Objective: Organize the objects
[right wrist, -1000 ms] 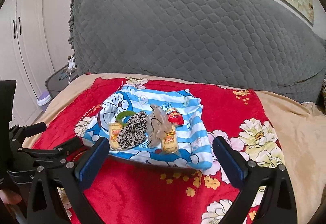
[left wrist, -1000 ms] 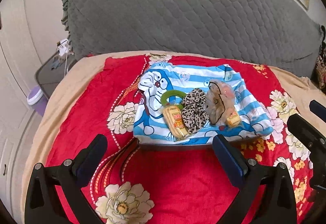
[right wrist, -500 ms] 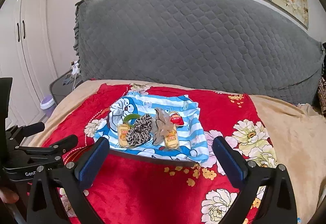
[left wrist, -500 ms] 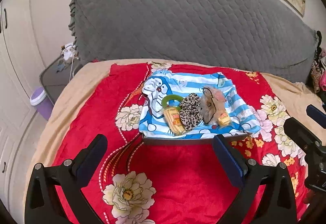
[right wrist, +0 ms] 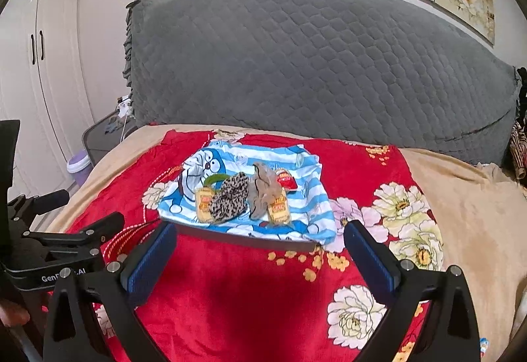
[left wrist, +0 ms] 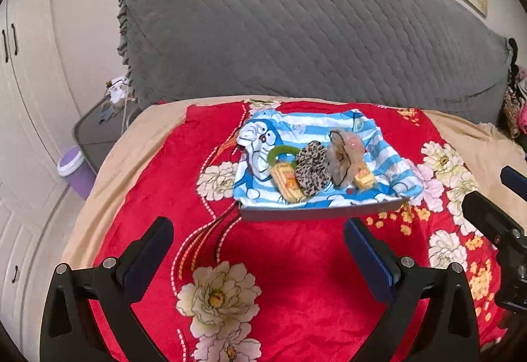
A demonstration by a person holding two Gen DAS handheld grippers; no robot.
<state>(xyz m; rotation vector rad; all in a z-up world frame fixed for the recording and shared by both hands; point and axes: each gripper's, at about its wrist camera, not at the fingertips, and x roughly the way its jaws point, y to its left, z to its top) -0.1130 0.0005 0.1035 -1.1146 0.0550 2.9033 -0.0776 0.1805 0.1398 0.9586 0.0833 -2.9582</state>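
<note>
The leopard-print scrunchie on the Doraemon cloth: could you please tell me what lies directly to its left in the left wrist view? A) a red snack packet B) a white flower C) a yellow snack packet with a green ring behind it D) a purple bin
C: the leopard-print scrunchie has a yellow snack packet beside it on the left, with a green ring just behind.

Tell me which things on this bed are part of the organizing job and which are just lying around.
Job items:
leopard scrunchie
beige hair bow
green ring
two yellow snack packets
red packet
cloth-covered tray

Lying about:
purple bin
bedside table
red floral blanket
</note>
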